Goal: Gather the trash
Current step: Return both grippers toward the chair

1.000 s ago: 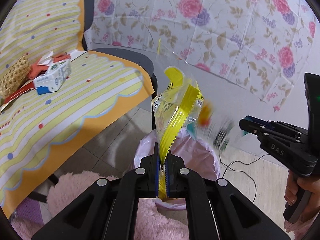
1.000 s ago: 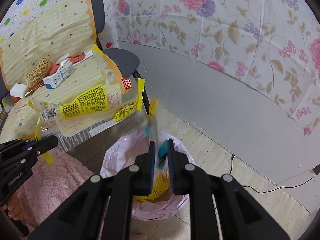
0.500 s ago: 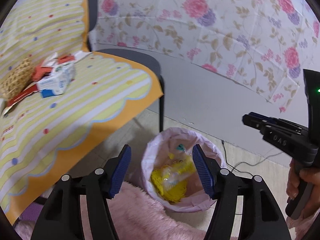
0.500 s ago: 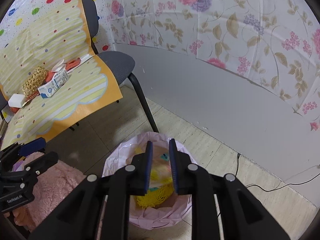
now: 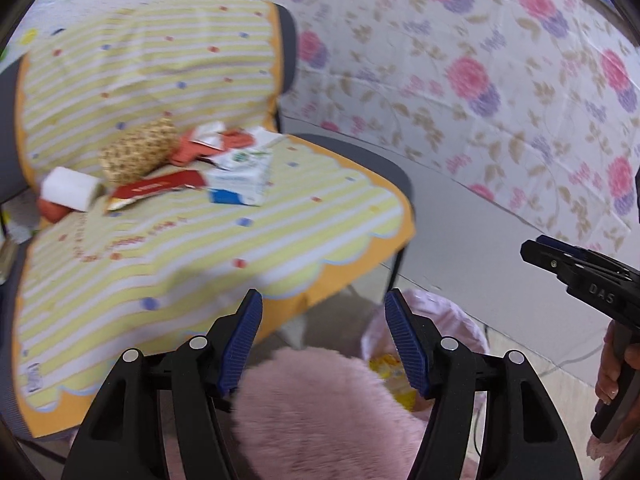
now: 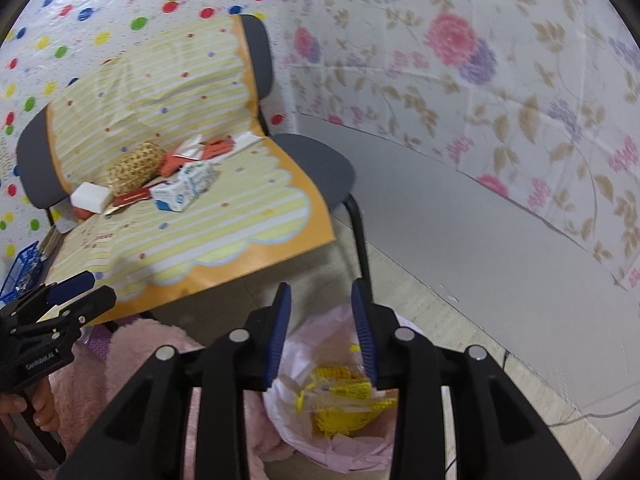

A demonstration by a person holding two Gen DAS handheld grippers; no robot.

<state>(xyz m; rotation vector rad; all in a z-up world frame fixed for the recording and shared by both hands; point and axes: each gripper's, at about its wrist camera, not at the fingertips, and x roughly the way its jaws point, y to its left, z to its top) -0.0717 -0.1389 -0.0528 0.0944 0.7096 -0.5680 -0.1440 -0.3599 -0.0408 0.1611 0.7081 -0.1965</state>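
My left gripper (image 5: pixel 324 340) stands open with nothing between its blue pads, above a pink fluffy rug and facing the chair. My right gripper (image 6: pixel 321 332) hangs over the pink-lined trash bin (image 6: pixel 344 452); its jaws are opening and hold nothing. Yellow wrappers (image 6: pixel 344 400) lie inside the bin. On the chair's striped mat (image 5: pixel 200 248) rest a white and blue milk carton (image 5: pixel 240 180), a red wrapper (image 5: pixel 156 188), a woven tan ball (image 5: pixel 138 150), a white block (image 5: pixel 70 190) and orange scraps (image 5: pixel 200 148). The bin (image 5: pixel 460 328) shows to the right of the left gripper.
A pink fluffy rug (image 5: pixel 320 412) lies between the chair and the bin. The chair's black leg (image 6: pixel 360 240) stands just behind the bin. A grey skirting wall with floral covering (image 6: pixel 480 200) runs behind, and a cable (image 6: pixel 580 416) trails on the floor. A blue basket (image 6: pixel 22 268) sits at the far left.
Both grippers let go of their wrappers, which dropped into the bin. Both jaws opened, and both hands rose and swung left toward the chair.
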